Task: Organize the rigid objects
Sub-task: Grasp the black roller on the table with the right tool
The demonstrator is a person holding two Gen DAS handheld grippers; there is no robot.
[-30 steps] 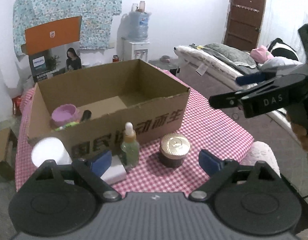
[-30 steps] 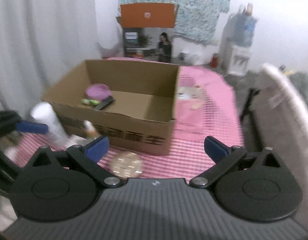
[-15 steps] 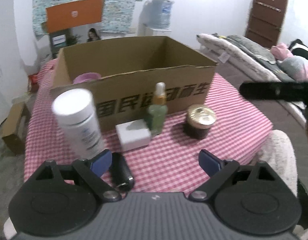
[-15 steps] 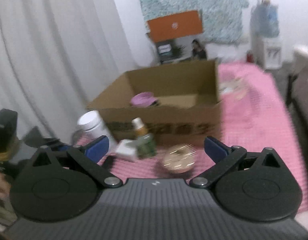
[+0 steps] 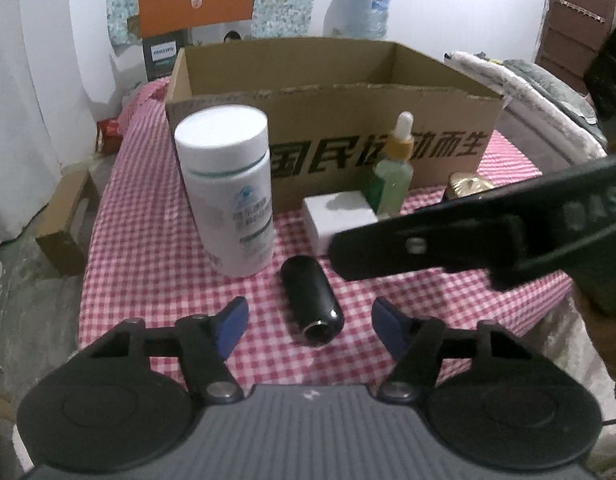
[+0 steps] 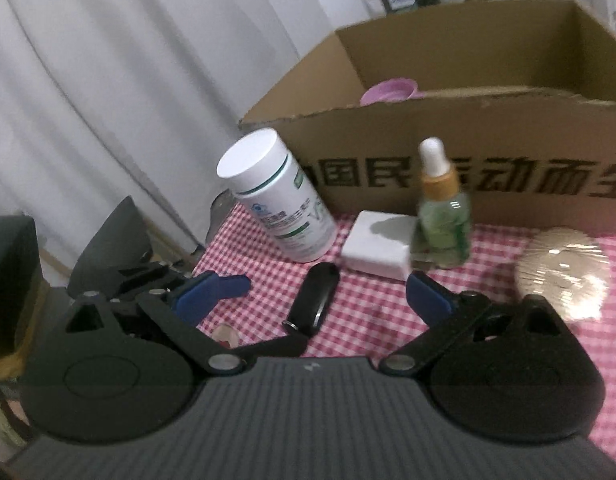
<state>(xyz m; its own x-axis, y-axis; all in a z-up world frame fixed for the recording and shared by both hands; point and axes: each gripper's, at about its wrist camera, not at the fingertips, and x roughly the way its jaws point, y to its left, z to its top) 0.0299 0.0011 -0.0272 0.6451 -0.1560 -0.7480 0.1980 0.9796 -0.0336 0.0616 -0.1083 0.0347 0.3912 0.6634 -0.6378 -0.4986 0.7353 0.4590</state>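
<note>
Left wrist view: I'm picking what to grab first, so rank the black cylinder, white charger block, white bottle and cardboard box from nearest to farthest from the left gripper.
1. Black cylinder, lying just ahead of the left gripper.
2. White bottle, upright, ahead on the left.
3. White charger block, behind the cylinder, slightly right.
4. Cardboard box, at the back.

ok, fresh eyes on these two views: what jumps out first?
The big cardboard box with bold dark lettering fills the back of the red checked tablecloth. In front of it stands a tall white bottle. Nearer, a black cylinder lies on its side, just ahead of the left gripper, whose fingers have been closing, still clear of it.
</note>
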